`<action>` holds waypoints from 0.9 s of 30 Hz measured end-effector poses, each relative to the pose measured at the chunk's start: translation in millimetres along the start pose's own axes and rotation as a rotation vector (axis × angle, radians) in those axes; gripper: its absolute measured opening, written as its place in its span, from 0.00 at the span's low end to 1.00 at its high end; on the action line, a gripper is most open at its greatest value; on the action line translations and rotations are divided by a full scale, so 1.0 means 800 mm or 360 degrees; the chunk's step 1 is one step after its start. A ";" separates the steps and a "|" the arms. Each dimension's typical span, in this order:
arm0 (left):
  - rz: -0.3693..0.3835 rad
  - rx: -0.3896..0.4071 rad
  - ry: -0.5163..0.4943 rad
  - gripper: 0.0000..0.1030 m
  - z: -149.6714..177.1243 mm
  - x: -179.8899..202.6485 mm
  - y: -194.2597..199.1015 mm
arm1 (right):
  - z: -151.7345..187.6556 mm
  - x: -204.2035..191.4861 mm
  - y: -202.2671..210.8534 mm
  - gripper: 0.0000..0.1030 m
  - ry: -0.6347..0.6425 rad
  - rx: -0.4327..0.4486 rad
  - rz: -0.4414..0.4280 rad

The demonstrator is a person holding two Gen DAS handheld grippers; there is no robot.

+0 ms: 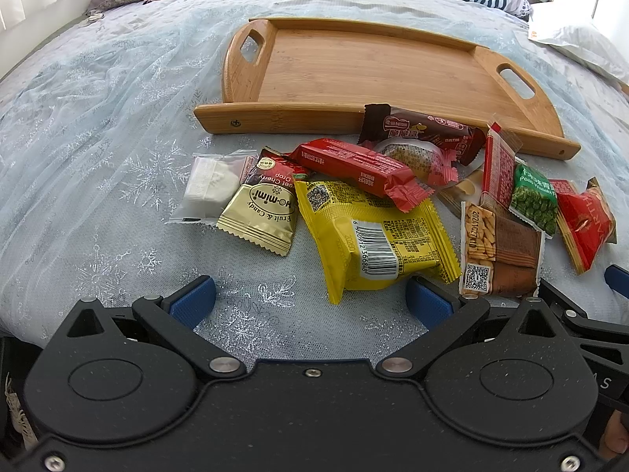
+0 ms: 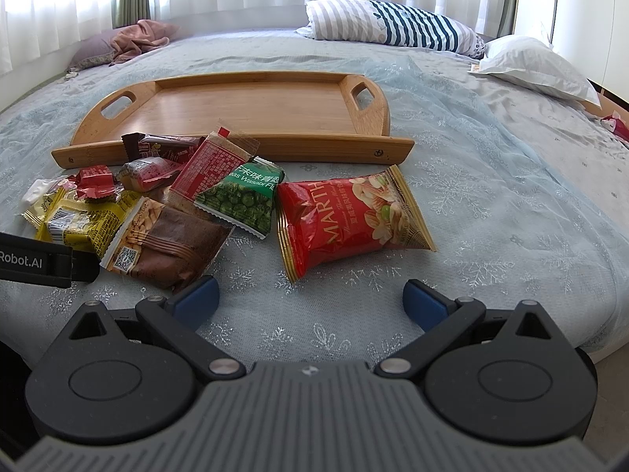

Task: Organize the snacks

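Snacks (image 1: pixel 377 204) piled near a wooden tray (image 1: pixel 354 63) on a bed — both grippers, left (image 1: pixel 310 299) and right (image 2: pixel 310 299), jaws wide apart, holding nothing.

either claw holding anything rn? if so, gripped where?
Nothing held. Left claw and right claw are both open above the bedspread, short of the snack pile. The wooden tray has nothing in it.

The gold candy packet (image 1: pixel 257 218) reads "Fruit & Candy"; the red nut bag (image 2: pixel 350 222) "MARTH"; the green pea packet (image 2: pixel 240 198) "Wasabi"; a black gripper body (image 2: pixel 35 265) "Robot.AI".
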State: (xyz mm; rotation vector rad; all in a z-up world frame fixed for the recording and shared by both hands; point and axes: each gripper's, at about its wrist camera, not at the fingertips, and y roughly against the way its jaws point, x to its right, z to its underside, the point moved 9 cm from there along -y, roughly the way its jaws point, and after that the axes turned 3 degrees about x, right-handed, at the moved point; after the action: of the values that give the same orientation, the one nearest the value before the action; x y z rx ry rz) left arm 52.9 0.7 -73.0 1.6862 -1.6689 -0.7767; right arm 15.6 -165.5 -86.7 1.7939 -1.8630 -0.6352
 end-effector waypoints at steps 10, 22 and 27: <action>-0.0002 0.0002 -0.0001 1.00 0.000 0.000 0.000 | 0.000 0.000 0.001 1.00 0.0001 0.0001 0.0000; -0.0002 0.0005 -0.0003 1.00 0.000 0.000 0.000 | 0.001 0.000 0.000 1.00 0.0000 0.0004 0.0000; -0.0002 0.0008 -0.0002 1.00 -0.001 0.003 0.006 | 0.000 0.001 -0.002 1.00 -0.0012 0.0023 0.0006</action>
State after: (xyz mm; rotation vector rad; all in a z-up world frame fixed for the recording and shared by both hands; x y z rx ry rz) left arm 50.9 -1.4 -68.6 1.6910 -1.6721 -0.7753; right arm 17.2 -166.1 -87.5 1.7987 -1.8801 -0.6297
